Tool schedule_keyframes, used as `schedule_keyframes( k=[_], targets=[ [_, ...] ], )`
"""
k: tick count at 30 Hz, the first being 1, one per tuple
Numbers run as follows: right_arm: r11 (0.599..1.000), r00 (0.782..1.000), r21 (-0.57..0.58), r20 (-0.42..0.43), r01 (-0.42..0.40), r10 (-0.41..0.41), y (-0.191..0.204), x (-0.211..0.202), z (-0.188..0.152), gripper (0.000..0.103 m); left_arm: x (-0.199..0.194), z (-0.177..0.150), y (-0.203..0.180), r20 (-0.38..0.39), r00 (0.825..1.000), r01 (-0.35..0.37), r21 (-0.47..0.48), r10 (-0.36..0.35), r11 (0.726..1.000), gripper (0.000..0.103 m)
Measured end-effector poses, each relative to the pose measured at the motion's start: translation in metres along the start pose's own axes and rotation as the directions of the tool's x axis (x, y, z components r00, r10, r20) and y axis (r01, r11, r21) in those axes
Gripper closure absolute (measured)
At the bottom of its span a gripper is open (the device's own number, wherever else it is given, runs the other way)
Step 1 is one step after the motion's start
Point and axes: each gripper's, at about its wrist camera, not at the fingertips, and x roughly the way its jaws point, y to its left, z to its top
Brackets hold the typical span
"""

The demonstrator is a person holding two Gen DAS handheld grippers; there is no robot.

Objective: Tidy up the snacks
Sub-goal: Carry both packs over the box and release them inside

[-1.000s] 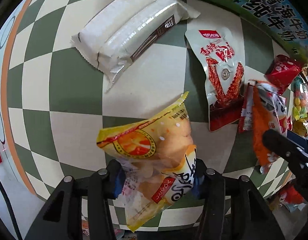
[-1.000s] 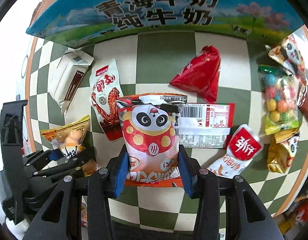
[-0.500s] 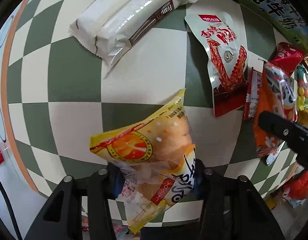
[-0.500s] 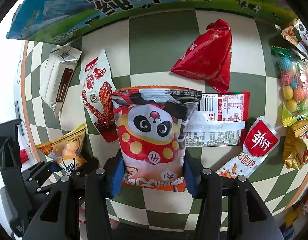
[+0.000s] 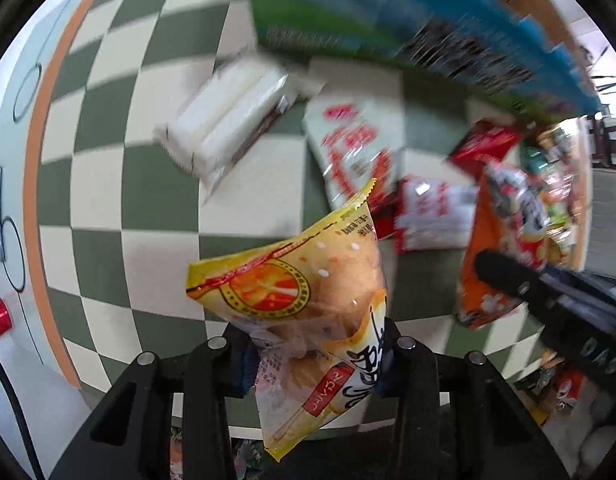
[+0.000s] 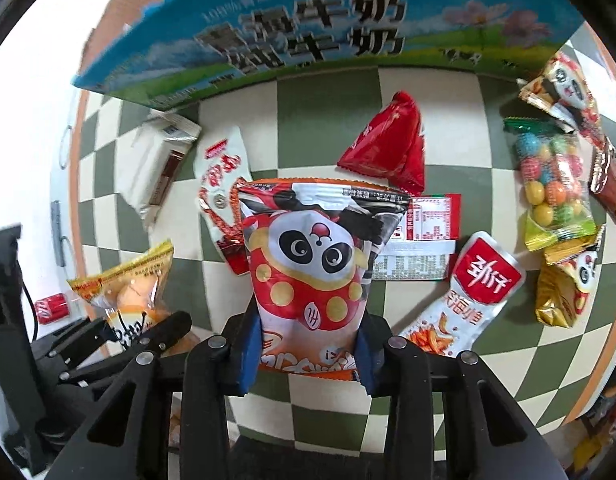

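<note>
My left gripper [image 5: 314, 354] is shut on a yellow pastry packet [image 5: 303, 296] and holds it above the checkered table. My right gripper [image 6: 308, 354] is shut on a red and orange panda snack bag [image 6: 312, 264], also lifted off the table. The left gripper with the yellow packet [image 6: 127, 296] shows at the lower left of the right wrist view. The panda bag [image 5: 504, 248] and the right gripper's finger [image 5: 520, 280] show at the right of the left wrist view. A blue and green milk carton box [image 6: 308, 28] stands at the back of the table.
On the checkered table [image 6: 320, 104] lie a white wafer pack [image 6: 155, 168], a white and red spicy-strip pouch [image 6: 219, 184], a red triangular packet [image 6: 388, 148], a flat red-edged pack [image 6: 420, 240], another pouch [image 6: 476, 296], a candy bag [image 6: 552, 188] and panda bags [image 6: 564, 292].
Both grippers have risen and pulled back from the table with their bags still held. The milk box now fills more of the top of both views. The left wrist view is motion-blurred.
</note>
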Motion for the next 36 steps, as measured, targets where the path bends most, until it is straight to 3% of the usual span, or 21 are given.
schedule_keyframes(
  k=[5,9,14,18,24,29,36],
  targets=[
    [0.997,0.996,-0.007,0.043,-0.072,0.072,-0.005,-0.048,-0.002,0.063,-0.062,0.019,-0.023,0.089,0.994,0.063,0.046,-0.067,0.997,0.065],
    [0.993,0.985,-0.023,0.123,-0.116,0.118,-0.006,-0.102,0.009,0.063,-0.113,0.070,-0.038,0.148,0.984,0.084,0.100,-0.099,0.991,0.065],
    [0.991,0.966,-0.039,0.222,-0.130,0.136,-0.013,-0.164,0.051,0.062,-0.144,0.143,-0.054,0.206,0.977,0.021,0.143,-0.050,0.989,0.064],
    [0.997,0.956,-0.047,0.285,-0.059,0.070,-0.019,-0.189,0.102,0.063,-0.143,0.197,-0.058,0.198,0.980,-0.017,0.151,-0.013,0.988,0.064],
    [0.998,0.954,-0.025,0.296,0.059,-0.049,-0.036,-0.183,0.190,0.063,-0.115,0.279,-0.052,0.130,0.990,-0.069,0.125,0.053,0.990,0.064],
    [0.989,0.953,0.000,0.268,0.150,-0.144,-0.053,-0.155,0.252,0.063,-0.088,0.321,-0.042,0.045,0.997,-0.067,0.094,0.063,0.993,0.064],
    [0.982,0.961,0.016,0.206,0.186,-0.185,-0.067,-0.115,0.288,0.062,-0.069,0.349,-0.038,0.007,0.997,-0.077,0.071,0.076,0.995,0.063]
  ],
)
